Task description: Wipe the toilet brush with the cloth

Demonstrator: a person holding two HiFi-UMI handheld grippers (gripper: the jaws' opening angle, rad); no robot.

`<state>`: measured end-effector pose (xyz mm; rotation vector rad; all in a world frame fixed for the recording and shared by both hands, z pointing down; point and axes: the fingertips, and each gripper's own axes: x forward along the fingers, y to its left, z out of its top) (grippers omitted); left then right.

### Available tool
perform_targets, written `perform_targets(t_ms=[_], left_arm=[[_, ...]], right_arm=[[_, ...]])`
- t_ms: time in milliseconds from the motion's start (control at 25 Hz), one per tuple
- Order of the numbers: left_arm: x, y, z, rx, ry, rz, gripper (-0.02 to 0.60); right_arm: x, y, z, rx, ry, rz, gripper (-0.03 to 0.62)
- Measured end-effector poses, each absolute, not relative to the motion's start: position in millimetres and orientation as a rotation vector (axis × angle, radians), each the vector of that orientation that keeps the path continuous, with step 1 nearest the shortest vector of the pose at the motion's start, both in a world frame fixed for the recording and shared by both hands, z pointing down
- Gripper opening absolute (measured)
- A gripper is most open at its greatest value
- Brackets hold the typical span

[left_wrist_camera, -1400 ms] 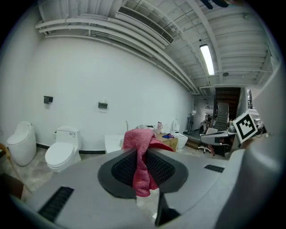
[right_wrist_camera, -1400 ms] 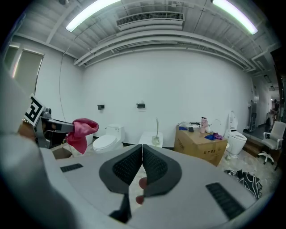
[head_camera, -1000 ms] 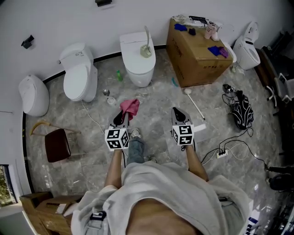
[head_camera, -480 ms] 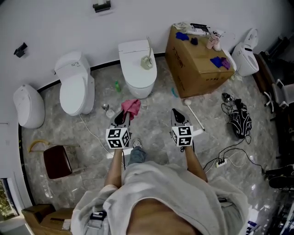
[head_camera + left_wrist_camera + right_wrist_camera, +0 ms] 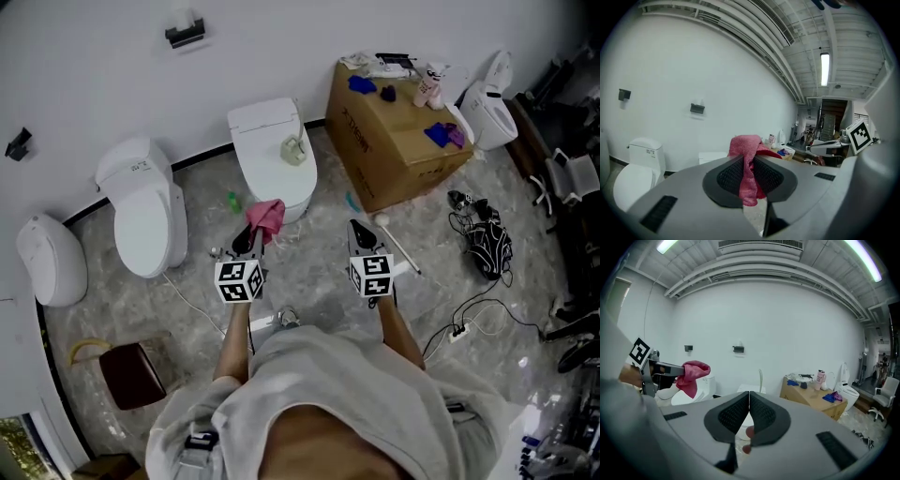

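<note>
- Firmly, the left gripper (image 5: 249, 238) pinches a pink cloth (image 5: 746, 152) between its jaws, bunched above their tips.
- The right gripper (image 5: 749, 403) has its jaws pressed together, empty; the toilet brush (image 5: 760, 378) stands beyond them.

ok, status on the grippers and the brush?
Left gripper shut on pink cloth. Right gripper shut, empty. Toilet brush stands on middle toilet, untouched. No obstruction seen ahead.

L gripper (image 5: 249, 239) w/ pink cloth (image 5: 266, 215), R gripper (image 5: 360, 231) alongside, toilet brush (image 5: 294, 150) on mid toilet (image 5: 269, 178)
</note>
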<state>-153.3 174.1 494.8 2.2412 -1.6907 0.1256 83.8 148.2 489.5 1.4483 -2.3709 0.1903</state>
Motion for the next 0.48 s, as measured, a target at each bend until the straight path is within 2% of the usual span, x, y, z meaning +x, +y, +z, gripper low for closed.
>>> perform_targets(t_ms=[480], left_arm=[[-155, 100, 499, 2.342, -1.565, 0.147, 0.072]], right_arm=[[80, 111, 501, 1.554, -2.286, 0.231, 0.031]])
